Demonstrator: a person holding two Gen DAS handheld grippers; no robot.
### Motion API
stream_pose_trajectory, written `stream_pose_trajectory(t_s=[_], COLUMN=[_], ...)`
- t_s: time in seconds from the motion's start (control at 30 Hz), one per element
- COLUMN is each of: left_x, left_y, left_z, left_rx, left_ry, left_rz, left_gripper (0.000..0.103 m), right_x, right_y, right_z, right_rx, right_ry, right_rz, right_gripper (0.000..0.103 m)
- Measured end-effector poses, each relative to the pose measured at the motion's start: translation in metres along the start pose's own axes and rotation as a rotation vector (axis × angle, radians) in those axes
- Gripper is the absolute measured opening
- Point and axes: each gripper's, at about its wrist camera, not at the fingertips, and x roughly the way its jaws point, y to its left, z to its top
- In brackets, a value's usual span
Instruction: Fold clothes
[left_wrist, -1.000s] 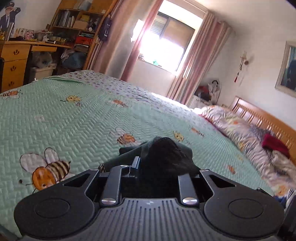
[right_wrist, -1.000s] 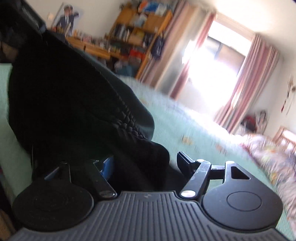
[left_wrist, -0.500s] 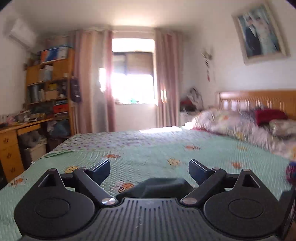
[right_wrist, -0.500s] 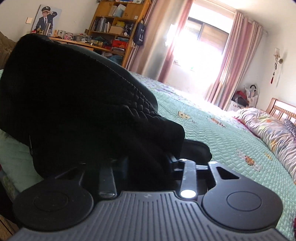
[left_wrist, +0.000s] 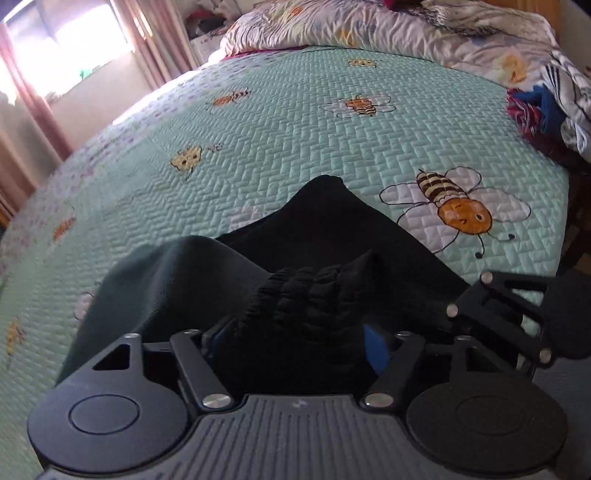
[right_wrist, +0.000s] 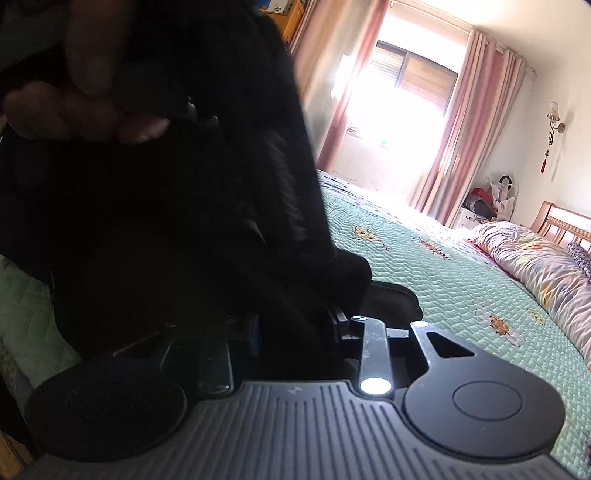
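Left gripper (left_wrist: 299, 332) closing around black garment (left_wrist: 332, 229) waistband on bed (left_wrist: 280, 122); right gripper (right_wrist: 295, 325) clamps the same garment.

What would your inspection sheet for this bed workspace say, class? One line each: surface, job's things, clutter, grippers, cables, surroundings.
Surface: green quilted bee bedspread.
Job's things: black garment, bunched near the bed edge.
Clutter: floral duvet and a pile of clothes by the headboard.
Grippers: left gripper closing around the garment's ribbed cuff; right gripper shut on black fabric.
Cables: nothing seen.
Surroundings: window, pink curtains.
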Motion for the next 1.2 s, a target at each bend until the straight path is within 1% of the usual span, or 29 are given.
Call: stream_pose_trajectory(t_s=[0.07,0.13,0.2,0.27,0.33,0.43,0.47,0.5,0.57,0.6,0.63,0.7,0.73,0.77,0.8,0.83,0.87,0.9,0.97,1.0,1.07,1.2], left_x=[-0.007,-0.015,-0.033,-0.052,-0.071,-0.101,-0.117,-0.134,-0.177,-0.2,-0.213,-0.229,-0.232,-0.229,-0.222,-0.215,-0.204,-0.193,-0.167,-0.154,-0.129,-0.092], left_y=[0.008,0.016,0.036,0.062,0.09,0.126,0.136,0.147,0.18,0.198,0.21,0.216,0.208,0.192,0.174,0.157,0.138,0.119,0.082,0.066,0.035,-0.003], left_z=[0.002,0.003,0.004,0.004,-0.001,-0.011,-0.016,-0.022,-0.047,-0.06,-0.07,-0.089,-0.091,-0.09,-0.088,-0.085,-0.083,-0.081,-0.069,-0.06,-0.041,-0.012], left_rx=[-0.074,-0.147,-0.265,-0.395,-0.522,-0.671,-0.712,-0.753,-0.886,-0.954,-0.978,-0.965,-0.918,-0.846,-0.783,-0.723,-0.68,-0.641,-0.551,-0.491,-0.37,-0.149], left_ry=[-0.035,-0.072,-0.145,-0.224,-0.31,-0.441,-0.498,-0.558,-0.688,-0.754,-0.762,-0.753,-0.724,-0.669,-0.629,-0.591,-0.564,-0.539,-0.473,-0.435,-0.38,-0.312], left_rz=[-0.02,-0.04,-0.051,-0.056,-0.044,-0.002,0.054,0.116,0.202,0.244,0.231,0.121,0.094,0.075,0.051,0.026,-0.009,-0.045,-0.111,-0.116,-0.081,-0.025], left_gripper=[0.051,0.048,0.044,0.043,0.042,0.038,0.001,0.0,0.0,0.0,0.0,0.001,0.007,0.023,0.051,0.067,0.091,0.099,0.1,0.101,0.101,0.101], right_x=[0.0,-0.002,-0.003,-0.01,-0.018,-0.03,-0.034,-0.041,-0.054,-0.06,-0.065,-0.07,-0.072,-0.075,-0.074,-0.076,-0.077,-0.078,-0.077,-0.077,-0.081,-0.086], right_y=[-0.002,-0.006,-0.006,-0.005,-0.004,-0.005,-0.006,-0.007,-0.011,-0.018,-0.026,-0.034,-0.038,-0.042,-0.043,-0.038,-0.032,-0.027,-0.03,-0.031,-0.032,-0.033], right_z=[-0.003,-0.004,-0.003,0.002,0.01,0.031,0.038,0.046,0.059,0.064,0.068,0.068,0.068,0.067,0.065,0.06,0.053,0.047,0.036,0.031,0.023,0.014], right_rx=[0.021,0.038,0.035,0.015,-0.015,-0.065,-0.08,-0.097,-0.098,-0.078,-0.053,-0.06,-0.064,-0.069,-0.059,-0.061,-0.065,-0.077,-0.07,-0.066,-0.053,-0.06], right_ry=[0.007,-0.002,-0.012,-0.052,-0.105,-0.183,-0.208,-0.241,-0.29,-0.305,-0.31,-0.314,-0.316,-0.318,-0.303,-0.289,-0.275,-0.269,-0.252,-0.244,-0.217,-0.182], right_rz=[0.012,0.021,0.016,-0.016,-0.061,-0.123,-0.141,-0.157,-0.197,-0.221,-0.245,-0.271,-0.283,-0.295,-0.294,-0.293,-0.291,-0.296,-0.314,-0.322,-0.325,-0.321], right_gripper=[0.035,0.031,0.021,0.015,0.014,0.013,0.012,0.012,0.013,0.013,0.013,0.013,0.013,0.013,0.014,0.013,0.013,0.014,0.015,0.015,0.016,0.017])
